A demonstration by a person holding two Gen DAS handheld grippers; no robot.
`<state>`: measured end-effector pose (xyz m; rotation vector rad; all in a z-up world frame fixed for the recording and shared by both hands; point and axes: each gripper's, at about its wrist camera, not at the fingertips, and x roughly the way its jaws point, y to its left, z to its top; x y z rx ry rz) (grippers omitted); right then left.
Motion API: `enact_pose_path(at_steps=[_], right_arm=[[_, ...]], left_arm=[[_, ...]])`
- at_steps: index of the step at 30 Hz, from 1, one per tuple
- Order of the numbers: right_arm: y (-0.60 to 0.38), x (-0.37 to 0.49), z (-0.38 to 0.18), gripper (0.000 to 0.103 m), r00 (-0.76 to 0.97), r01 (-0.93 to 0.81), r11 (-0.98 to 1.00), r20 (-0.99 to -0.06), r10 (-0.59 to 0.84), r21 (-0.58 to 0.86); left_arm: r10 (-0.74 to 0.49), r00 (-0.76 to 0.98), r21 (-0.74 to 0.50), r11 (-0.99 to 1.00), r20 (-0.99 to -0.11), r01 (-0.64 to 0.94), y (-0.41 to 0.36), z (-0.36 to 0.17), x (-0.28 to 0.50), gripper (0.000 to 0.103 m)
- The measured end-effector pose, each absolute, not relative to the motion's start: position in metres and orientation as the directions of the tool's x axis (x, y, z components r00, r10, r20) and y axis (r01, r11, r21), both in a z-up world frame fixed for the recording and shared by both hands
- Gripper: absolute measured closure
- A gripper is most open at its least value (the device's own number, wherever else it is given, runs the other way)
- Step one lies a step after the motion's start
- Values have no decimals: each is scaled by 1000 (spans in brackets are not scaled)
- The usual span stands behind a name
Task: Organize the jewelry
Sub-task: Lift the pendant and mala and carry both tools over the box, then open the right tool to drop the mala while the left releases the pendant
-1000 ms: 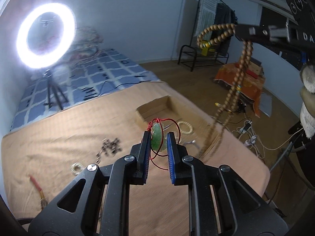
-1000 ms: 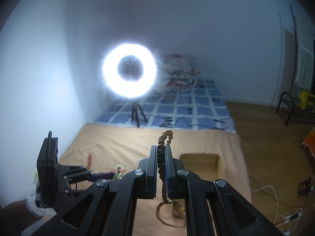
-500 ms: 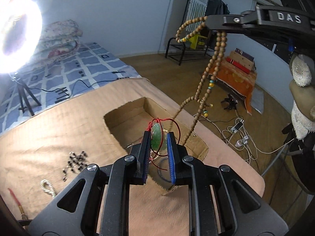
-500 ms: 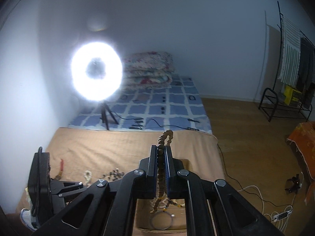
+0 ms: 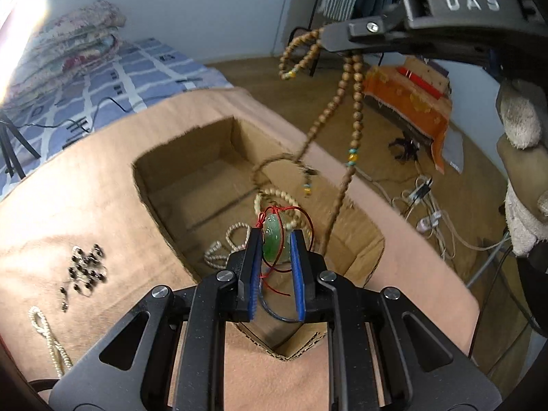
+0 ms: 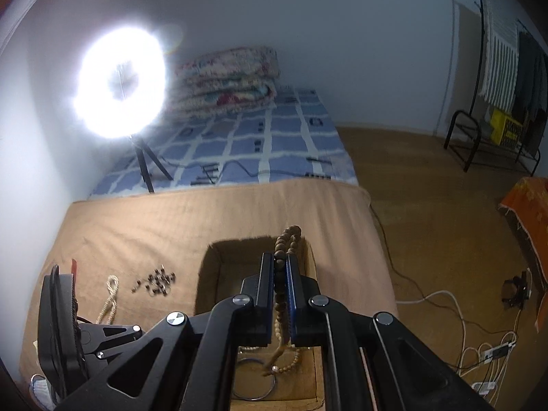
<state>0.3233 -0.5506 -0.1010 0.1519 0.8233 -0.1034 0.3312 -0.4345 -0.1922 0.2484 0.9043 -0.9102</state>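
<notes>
Cardboard box (image 5: 219, 157) gapes below both hand-held grippers: left (image 5: 276, 260) pinches jade pendant (image 5: 273, 241), right (image 6: 281, 275) clamps wooden beads (image 6: 289, 239).

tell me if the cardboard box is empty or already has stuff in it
Not empty. The open cardboard box already holds a pale bead bracelet, a pale chain and a thin metal ring on its floor.

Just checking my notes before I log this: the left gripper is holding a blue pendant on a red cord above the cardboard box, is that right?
Nearly: the pendant is green, not blue. The left wrist view shows it clamped in the left gripper, on its red cord, above the cardboard box.
</notes>
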Motion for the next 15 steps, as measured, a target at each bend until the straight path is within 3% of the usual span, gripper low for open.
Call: enact_pose_path(at_steps=[15], right_arm=[[-558, 344, -179, 99, 575, 157, 978, -818, 22, 136]], left_arm=[[-508, 244, -140, 604, -826, 784, -456, -237, 319, 88]])
